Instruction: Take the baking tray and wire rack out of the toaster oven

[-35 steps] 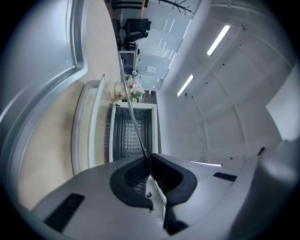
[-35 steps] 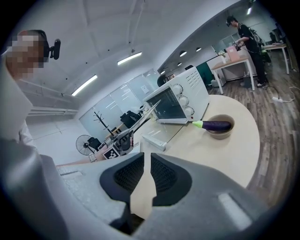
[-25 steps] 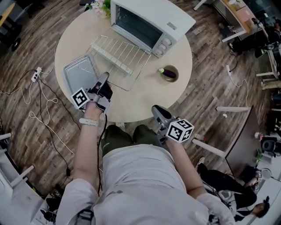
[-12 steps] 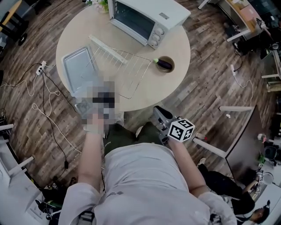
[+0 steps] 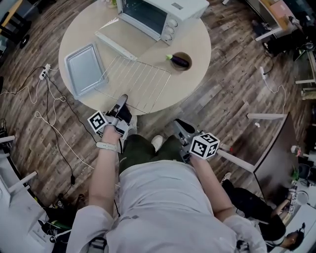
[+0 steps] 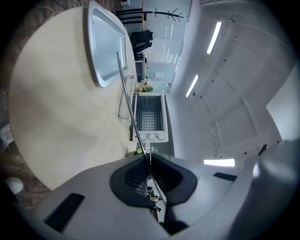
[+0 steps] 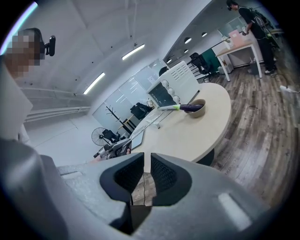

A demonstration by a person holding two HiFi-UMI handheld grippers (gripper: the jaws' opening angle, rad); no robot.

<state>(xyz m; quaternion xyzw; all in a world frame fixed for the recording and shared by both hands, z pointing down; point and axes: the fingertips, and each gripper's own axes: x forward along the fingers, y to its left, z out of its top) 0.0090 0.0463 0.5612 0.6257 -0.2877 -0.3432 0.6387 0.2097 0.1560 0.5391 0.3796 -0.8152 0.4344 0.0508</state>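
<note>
Wire rack (image 5: 136,81) flat on bench (image 5: 192,44), near corner clenched in left gripper (image 5: 122,100).
Rack stretches from gripper toward open toaster oven (image 5: 163,12); baking tray (image 5: 85,69) lies just beside it, left. Right gripper (image 5: 178,123) farther off, below bench edge, jaws together, empty.

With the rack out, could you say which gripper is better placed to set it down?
Left: the left gripper holds the wire rack by its edge; the right gripper is shut, empty, off the table.
</note>
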